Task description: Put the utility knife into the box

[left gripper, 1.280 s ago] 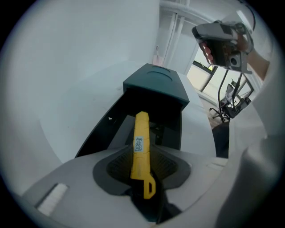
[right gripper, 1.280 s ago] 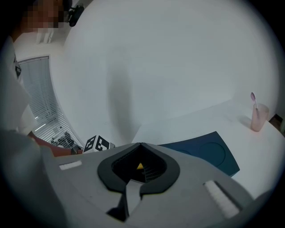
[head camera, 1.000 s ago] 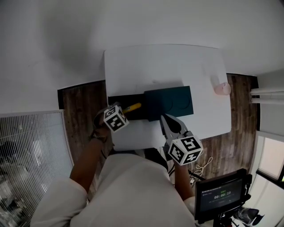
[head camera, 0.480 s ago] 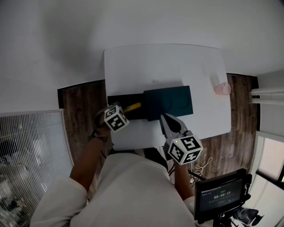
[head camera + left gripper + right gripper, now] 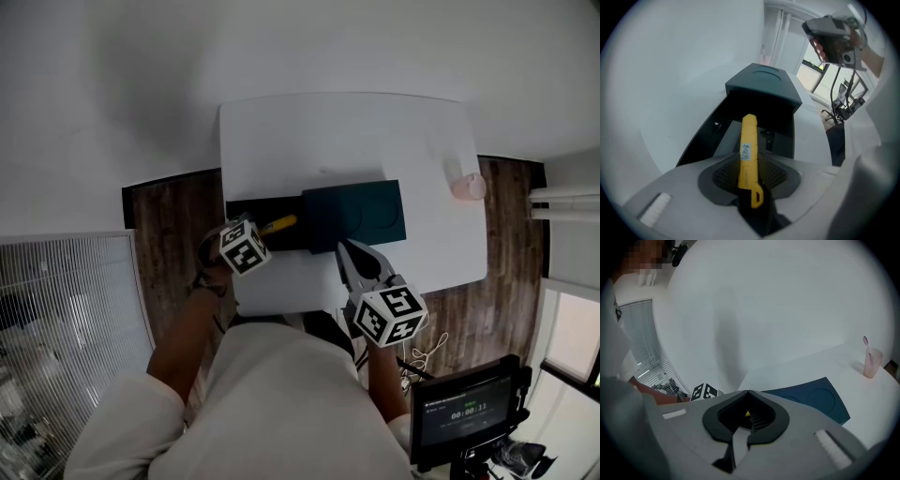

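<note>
- the knife (image 5: 748, 154) is yellow and pinched near its butt end between the pads of the left gripper (image 5: 750, 172). its nose points out over the open tray (image 5: 710, 140) of the box (image 5: 765, 86). it hangs in the air, not yet in the box.
- the left jaws are opening, with the knife between them and the pads seemingly touching its sides.
- the right gripper (image 5: 747, 392) has its tips together and holds nothing. it hangs near the box's front side.
- risk: the grip is easing while the knife sits tilted over the tray's near end. it could drop butt first, catch the rim and tip out onto the table (image 5: 328, 131).
- risk: the tray lies close to the table's left edge, so a bounce that way could send the knife to the floor.
- risk: a knife landing crooked may stop the tray from sliding shut.
- the left gripper view shows the pads on the knife, its label and the tray's inside. the head view shows only a yellow tip past the marker cube.
- the head view shows the layout: tray to the left, cup (image 5: 466, 185) well apart on the right.
- the right gripper view shows two round marks on the box top.
</note>
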A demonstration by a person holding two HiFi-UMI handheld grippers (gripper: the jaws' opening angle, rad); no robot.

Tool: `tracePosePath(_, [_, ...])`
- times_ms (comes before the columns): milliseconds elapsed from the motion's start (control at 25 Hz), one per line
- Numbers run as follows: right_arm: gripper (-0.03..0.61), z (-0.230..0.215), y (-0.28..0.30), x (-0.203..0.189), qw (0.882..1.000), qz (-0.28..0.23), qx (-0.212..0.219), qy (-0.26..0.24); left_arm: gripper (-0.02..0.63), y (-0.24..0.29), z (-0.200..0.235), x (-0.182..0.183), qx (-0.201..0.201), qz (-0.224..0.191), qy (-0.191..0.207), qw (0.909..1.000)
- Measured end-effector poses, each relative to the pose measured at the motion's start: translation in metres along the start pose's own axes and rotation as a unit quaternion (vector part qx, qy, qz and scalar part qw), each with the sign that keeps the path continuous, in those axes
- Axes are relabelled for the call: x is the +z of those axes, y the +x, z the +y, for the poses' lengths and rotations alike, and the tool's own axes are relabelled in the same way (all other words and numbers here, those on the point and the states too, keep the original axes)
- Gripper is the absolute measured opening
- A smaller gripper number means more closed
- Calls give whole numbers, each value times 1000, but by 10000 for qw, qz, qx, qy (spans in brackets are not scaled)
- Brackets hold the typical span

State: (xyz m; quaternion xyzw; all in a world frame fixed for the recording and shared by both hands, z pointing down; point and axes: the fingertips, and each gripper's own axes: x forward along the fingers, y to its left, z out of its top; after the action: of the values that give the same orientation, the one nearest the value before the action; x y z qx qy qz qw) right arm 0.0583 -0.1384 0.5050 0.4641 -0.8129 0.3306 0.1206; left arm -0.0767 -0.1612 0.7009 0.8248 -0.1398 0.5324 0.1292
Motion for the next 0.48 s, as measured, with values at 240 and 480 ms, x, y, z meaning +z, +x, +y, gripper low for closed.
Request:
tracePosePath(240, [2, -2, -1, -1, 10000, 19, -3, -17, 122, 2, 3, -3, -86, 82, -97, 9999])
tracePosePath(480, [2, -1, -1, -3, 10000, 37, 13, -39, 133, 2, 0, -4, -304, 142, -136, 9993])
